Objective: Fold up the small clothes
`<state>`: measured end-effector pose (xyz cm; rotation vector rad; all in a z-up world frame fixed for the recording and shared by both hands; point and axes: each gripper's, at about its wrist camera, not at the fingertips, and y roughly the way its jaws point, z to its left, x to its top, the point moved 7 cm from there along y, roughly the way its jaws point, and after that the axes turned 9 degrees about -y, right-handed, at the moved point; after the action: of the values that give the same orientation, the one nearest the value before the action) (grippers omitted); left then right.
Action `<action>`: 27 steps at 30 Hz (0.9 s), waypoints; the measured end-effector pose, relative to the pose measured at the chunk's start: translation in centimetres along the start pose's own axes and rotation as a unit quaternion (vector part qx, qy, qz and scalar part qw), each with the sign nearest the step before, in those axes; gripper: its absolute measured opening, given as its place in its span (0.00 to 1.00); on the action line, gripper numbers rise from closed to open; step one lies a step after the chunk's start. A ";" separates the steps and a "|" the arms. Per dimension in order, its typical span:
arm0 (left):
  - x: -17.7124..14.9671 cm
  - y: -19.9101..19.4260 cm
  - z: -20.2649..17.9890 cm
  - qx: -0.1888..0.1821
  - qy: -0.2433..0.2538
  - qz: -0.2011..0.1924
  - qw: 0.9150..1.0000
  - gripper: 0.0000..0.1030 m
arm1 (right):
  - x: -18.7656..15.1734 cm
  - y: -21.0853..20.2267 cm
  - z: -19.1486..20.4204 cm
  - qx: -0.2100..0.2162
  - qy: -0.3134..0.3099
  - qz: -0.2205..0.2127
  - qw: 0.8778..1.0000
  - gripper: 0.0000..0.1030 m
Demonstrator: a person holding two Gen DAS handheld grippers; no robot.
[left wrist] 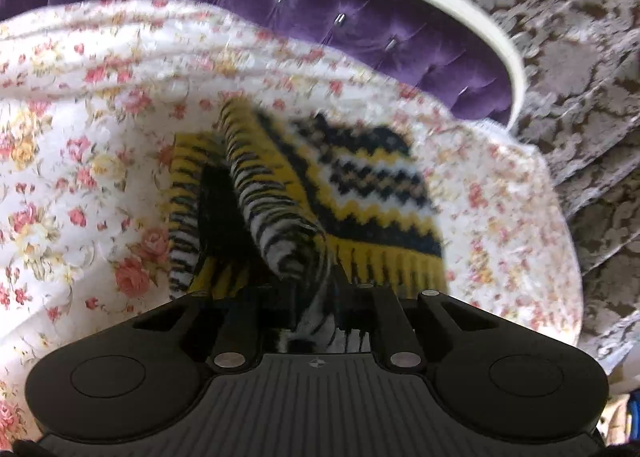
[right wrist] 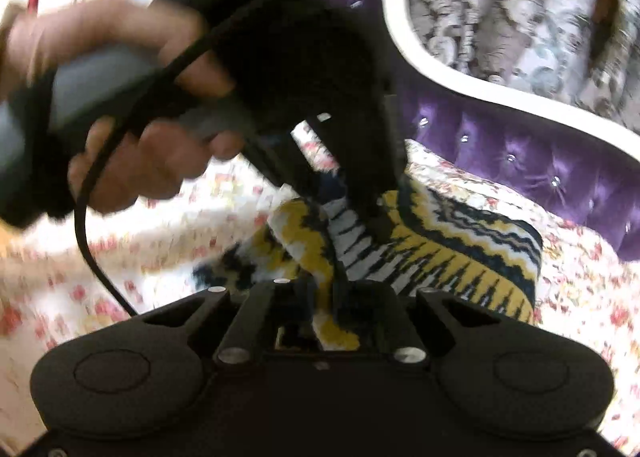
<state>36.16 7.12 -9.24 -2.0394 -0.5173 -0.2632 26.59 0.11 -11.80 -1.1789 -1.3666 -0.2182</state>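
Note:
A small knitted garment (left wrist: 360,193) in yellow, black and white zigzag bands lies on a floral bedspread (left wrist: 80,137). My left gripper (left wrist: 308,289) is shut on a striped fold of it, lifted toward the camera. In the right wrist view the same garment (right wrist: 460,249) lies just ahead. My right gripper (right wrist: 328,305) is shut on its striped edge. The left gripper and the hand (right wrist: 120,105) holding it fill the upper left of that view, with its fingers down on the cloth.
A purple tufted headboard (left wrist: 280,1) with a white frame (left wrist: 460,5) curves behind the bed. A grey patterned curtain (left wrist: 580,97) hangs to the right. A black cable (right wrist: 92,217) loops from the left gripper. The bedspread spreads wide on the left.

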 end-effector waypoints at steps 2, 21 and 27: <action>0.1 -1.6 -0.3 -0.004 0.019 -0.024 1.000 0.11 | 0.8 -1.2 -0.2 0.000 0.014 -0.021 1.000 0.14; -2.9 -1.9 3.7 0.058 0.051 -0.086 0.993 0.50 | -1.4 0.7 2.1 0.091 0.052 0.031 0.994 0.72; -1.9 -3.8 0.9 0.056 0.095 -0.141 0.984 0.57 | -1.7 -2.3 -1.3 0.079 0.094 0.008 0.992 0.90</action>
<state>32.68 9.05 -7.47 -1.8065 -0.6865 -0.5792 25.30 -2.68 -11.72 -1.0112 -1.1870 -0.2002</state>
